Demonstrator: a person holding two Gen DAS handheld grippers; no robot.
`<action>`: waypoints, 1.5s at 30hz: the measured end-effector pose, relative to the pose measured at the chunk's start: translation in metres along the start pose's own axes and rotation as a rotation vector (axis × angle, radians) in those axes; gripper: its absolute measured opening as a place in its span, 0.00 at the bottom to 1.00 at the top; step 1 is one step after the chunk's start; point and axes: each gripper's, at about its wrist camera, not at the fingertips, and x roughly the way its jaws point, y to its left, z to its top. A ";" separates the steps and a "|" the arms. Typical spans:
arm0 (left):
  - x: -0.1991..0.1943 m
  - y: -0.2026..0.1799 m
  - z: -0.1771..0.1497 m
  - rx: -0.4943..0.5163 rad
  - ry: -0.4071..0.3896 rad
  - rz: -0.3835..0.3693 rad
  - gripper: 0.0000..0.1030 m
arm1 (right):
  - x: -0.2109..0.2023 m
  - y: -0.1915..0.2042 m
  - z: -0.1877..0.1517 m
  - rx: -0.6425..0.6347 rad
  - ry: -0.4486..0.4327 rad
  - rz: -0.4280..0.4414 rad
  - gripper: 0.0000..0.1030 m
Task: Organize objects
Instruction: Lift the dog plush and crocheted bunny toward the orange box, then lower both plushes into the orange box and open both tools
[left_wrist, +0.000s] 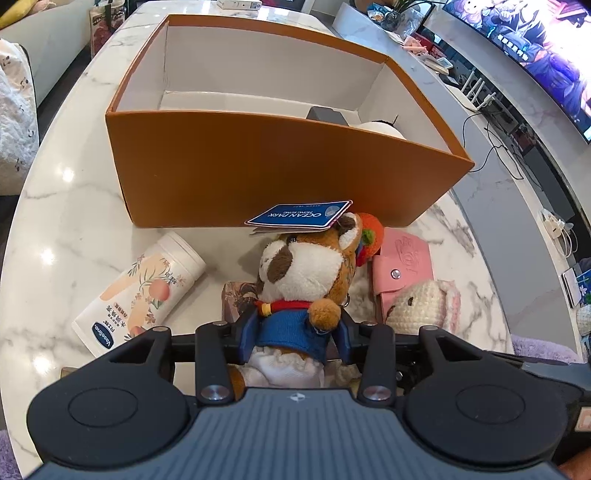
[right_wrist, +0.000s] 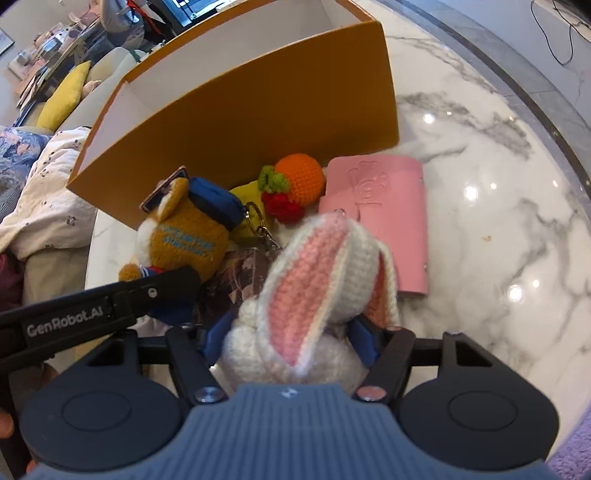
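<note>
My left gripper (left_wrist: 291, 328) is shut on a brown and white plush animal (left_wrist: 306, 269) in a blue jacket with a blue tag on its head, just in front of the orange box (left_wrist: 258, 173). My right gripper (right_wrist: 291, 332) is shut on a white crocheted bunny (right_wrist: 314, 295) with pink ears, beside the plush (right_wrist: 184, 236). The bunny also shows in the left wrist view (left_wrist: 424, 302). The left gripper's arm (right_wrist: 92, 310) crosses the right wrist view.
A white Vaseline tube (left_wrist: 140, 291) lies left of the plush. A pink card holder (right_wrist: 384, 218), a crocheted orange fruit (right_wrist: 299, 177) and a dark card (right_wrist: 236, 277) lie on the marble table (right_wrist: 480, 221). Inside the box sit a grey item (left_wrist: 325, 114) and a white item (left_wrist: 380, 129).
</note>
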 end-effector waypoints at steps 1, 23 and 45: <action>0.000 -0.001 0.000 0.004 0.001 0.003 0.47 | -0.002 0.002 -0.002 -0.018 -0.006 -0.002 0.61; -0.091 -0.004 0.035 -0.022 -0.265 -0.139 0.44 | -0.105 0.029 0.034 -0.334 -0.282 0.062 0.59; -0.044 0.052 0.116 -0.205 -0.321 -0.025 0.44 | -0.025 0.098 0.169 -0.552 -0.243 0.210 0.59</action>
